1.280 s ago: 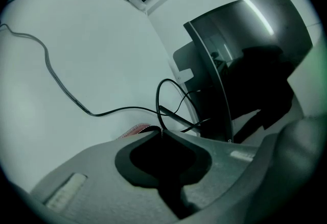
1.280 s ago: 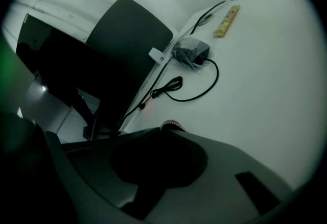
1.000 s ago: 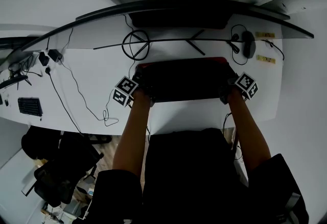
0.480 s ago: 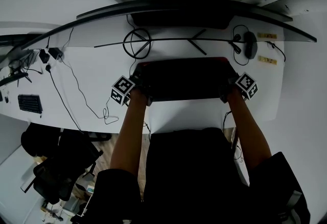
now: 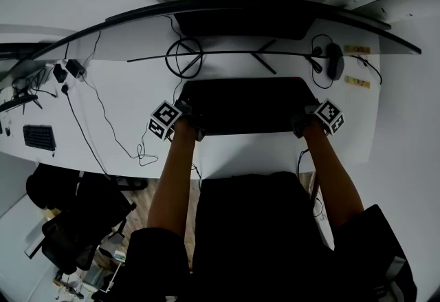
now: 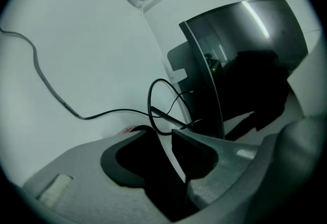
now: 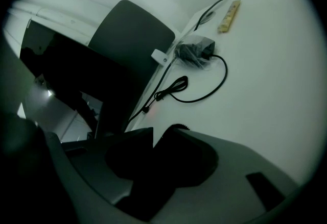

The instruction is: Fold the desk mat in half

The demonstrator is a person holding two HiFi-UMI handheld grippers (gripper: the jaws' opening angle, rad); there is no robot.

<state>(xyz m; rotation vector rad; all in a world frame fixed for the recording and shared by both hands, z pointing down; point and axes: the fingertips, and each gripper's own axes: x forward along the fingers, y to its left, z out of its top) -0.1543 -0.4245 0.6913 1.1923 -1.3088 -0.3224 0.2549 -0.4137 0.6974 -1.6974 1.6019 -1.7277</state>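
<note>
The black desk mat point(image 5: 247, 106) lies doubled over on the white desk point(image 5: 124, 101) in front of the monitor. My left gripper point(image 5: 186, 113) is at its left end and my right gripper point(image 5: 306, 115) at its right end. In the left gripper view the jaws point(image 6: 161, 136) have just been opening, and bare desk shows through the gap. The mat's red-trimmed corner point(image 6: 127, 130) rests by one finger. In the right gripper view the jaws point(image 7: 156, 133) have just been opening too, with a stitched mat corner point(image 7: 176, 127) at one finger's tip. Neither pair presses on the mat.
A wide curved monitor point(image 5: 240, 18) stands just behind the mat, its stand legs point(image 5: 265, 60) spread toward it. A coiled cable point(image 5: 183, 58) lies at the back left and a mouse point(image 5: 334, 58) at the back right. A cable point(image 5: 103, 122) trails across the left desk. A keyboard point(image 5: 39, 137) sits far left.
The red edge along the mat's far side has gone from sight and the mat lies flat and black. Both grippers stay at its ends; the left marker cube shifted slightly left.
</note>
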